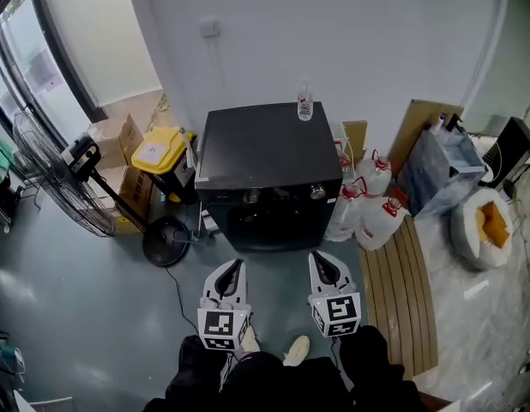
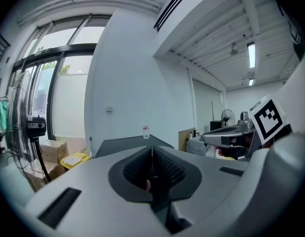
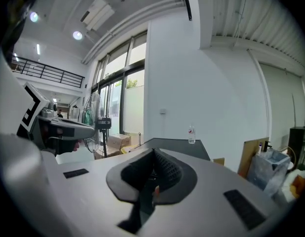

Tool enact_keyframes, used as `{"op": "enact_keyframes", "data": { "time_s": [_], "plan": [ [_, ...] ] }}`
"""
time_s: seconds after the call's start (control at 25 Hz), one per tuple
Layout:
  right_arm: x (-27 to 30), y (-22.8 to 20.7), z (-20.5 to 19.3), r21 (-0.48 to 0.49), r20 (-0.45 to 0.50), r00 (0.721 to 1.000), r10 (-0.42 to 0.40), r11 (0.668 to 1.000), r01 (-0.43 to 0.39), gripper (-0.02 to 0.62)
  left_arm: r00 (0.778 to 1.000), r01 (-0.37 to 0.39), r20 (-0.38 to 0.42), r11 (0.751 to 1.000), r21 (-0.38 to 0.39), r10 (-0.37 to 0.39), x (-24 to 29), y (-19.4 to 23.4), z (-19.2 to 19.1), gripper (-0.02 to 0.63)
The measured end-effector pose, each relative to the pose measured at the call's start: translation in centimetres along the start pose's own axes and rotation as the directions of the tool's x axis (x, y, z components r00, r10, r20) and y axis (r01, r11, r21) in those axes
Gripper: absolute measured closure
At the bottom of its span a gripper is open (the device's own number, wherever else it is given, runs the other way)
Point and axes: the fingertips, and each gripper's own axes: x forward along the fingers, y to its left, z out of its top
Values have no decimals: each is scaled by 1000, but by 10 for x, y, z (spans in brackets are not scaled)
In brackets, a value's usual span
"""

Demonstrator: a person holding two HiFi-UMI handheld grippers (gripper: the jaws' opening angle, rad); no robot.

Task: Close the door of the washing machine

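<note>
Black and boxy, the washing machine [image 1: 263, 166] stood against the white wall, with a small clear plastic bottle [image 1: 305, 101] on its smooth top. Its dark glossy door [image 1: 267, 223] faced the person and looked flush with the front. The left gripper [image 1: 237, 267] and the right gripper [image 1: 324, 264] hung near it, each with ribbed black pads pressed together on nothing. White plastic jugs [image 1: 368, 202] clustered beside the machine, a yellow-lidded bin [image 1: 160, 149] stood opposite, and a white sack [image 1: 484, 226] held something orange.
</note>
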Motion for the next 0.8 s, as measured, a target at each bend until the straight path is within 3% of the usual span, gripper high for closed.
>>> {"op": "enact_keyframes", "data": {
  "time_s": [0.8],
  "plan": [
    [-26, 0, -1, -8, 25, 1000, 10, 1000, -10, 578, 1000, -2, -14, 1000, 22, 3, -16, -25, -2, 575]
  ]
}}
